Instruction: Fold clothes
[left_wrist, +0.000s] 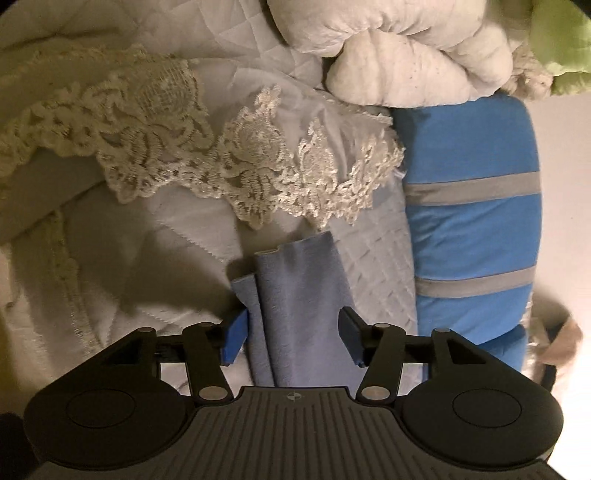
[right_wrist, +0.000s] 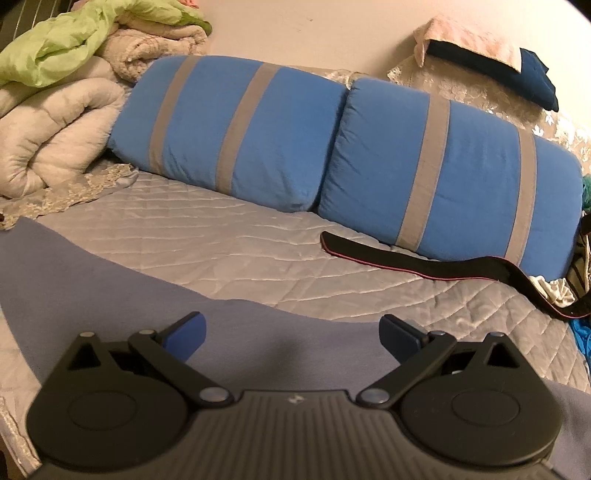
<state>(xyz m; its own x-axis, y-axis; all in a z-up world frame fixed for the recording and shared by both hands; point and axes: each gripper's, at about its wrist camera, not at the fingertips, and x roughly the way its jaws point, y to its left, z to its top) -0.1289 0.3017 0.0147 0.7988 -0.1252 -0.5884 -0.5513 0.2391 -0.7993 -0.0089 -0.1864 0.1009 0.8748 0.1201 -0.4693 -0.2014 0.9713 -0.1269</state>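
Nearest the left wrist camera, the left tool (left_wrist: 293, 334) has its jaws parted around a bunched fold of the pale blue garment (left_wrist: 295, 314). The left pad (left_wrist: 234, 339) sits against the cloth's edge, the right pad stands clear of it, and nothing is pinched. The garment lies on the quilted grey bedspread (left_wrist: 373, 266), just below a cream lace trim (left_wrist: 236, 166).

In the right wrist view, the right tool (right_wrist: 291, 338) is wide open and hovers over the same garment (right_wrist: 110, 288), spread flat across the near part of the bedspread (right_wrist: 258, 240); whether it touches the cloth cannot be told.

Behind lie 2 blue pillows with grey stripes (right_wrist: 240, 129), a rolled white duvet (right_wrist: 55, 140), a green cloth (right_wrist: 74, 40) and a black strap (right_wrist: 424, 264).
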